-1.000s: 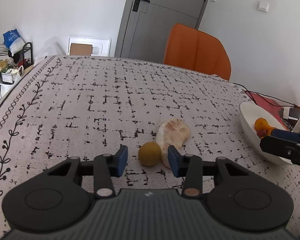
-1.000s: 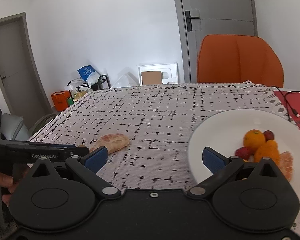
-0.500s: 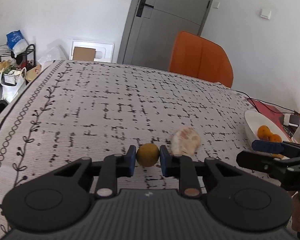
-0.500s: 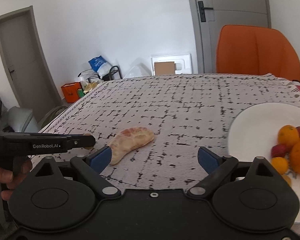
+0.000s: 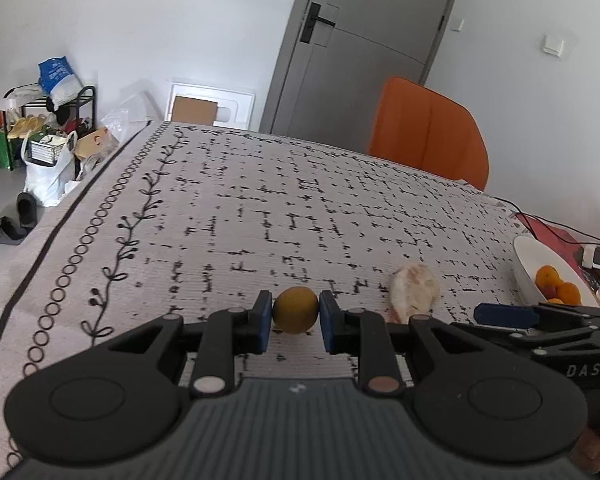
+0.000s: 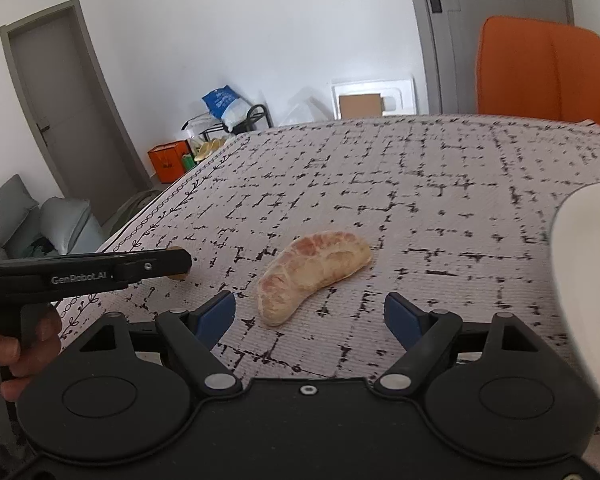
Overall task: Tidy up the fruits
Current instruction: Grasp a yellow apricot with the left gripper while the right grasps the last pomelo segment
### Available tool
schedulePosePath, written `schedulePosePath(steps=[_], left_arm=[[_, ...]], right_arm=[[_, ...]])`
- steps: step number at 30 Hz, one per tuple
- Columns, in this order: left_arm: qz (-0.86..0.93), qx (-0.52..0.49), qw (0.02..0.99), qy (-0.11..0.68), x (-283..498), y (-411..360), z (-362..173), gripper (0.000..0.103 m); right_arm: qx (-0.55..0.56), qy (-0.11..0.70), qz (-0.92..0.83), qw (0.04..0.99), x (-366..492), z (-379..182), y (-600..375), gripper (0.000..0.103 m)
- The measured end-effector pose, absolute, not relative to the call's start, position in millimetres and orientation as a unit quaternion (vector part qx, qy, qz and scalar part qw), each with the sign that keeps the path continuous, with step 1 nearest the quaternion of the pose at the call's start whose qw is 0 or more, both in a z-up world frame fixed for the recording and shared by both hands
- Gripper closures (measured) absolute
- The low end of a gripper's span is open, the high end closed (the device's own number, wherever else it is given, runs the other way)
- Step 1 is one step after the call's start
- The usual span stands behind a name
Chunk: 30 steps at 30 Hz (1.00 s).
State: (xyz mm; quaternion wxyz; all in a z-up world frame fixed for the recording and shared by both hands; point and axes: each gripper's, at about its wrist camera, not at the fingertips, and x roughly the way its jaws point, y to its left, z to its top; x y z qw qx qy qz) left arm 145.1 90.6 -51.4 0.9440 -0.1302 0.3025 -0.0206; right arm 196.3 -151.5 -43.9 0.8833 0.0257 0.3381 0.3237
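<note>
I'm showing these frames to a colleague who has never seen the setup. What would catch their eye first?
Probably the small yellow-brown round fruit, pinched between the blue jaws of the left gripper low in the left wrist view. Next, the peeled pomelo segment lying on the patterned tablecloth, just ahead of the open right gripper. Behind the table stands a bright orange chair.

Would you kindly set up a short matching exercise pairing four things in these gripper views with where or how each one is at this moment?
Things:
1. small yellow fruit
2. peeled pomelo segment
3. white bowl
4. right gripper

States:
A. holds oranges
B. open, empty
C. pinched by the left gripper
D. lying loose on the tablecloth

Pairs: 1-C, 2-D, 3-A, 4-B
</note>
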Motion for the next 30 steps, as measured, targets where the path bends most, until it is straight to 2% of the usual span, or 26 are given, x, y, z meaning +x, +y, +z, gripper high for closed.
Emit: schedulePosePath(steps=[19,22,28,30], left_arm=[[0.009,-0.144,0.945,0.293,134,117,-48,0.079],[0.008,-0.145,0.945,0.292,133,118,-48,0.079],[0.006,-0.142,0.945,0.293,131,115,-47,0.079],[0.007,-0.141,0.946,0.292,130,114,-46,0.079]], right_arm=[[0.008,0.339,0.336,0.879,216,-49,-111,0.025],[0.001,0.335,0.319,0.887,218,-49,-107,0.033],[-0.02,0.327,0.305,0.894,218,-51,-95,0.033],[-0.027,0.325,0.303,0.896,217,-51,-92,0.04]])
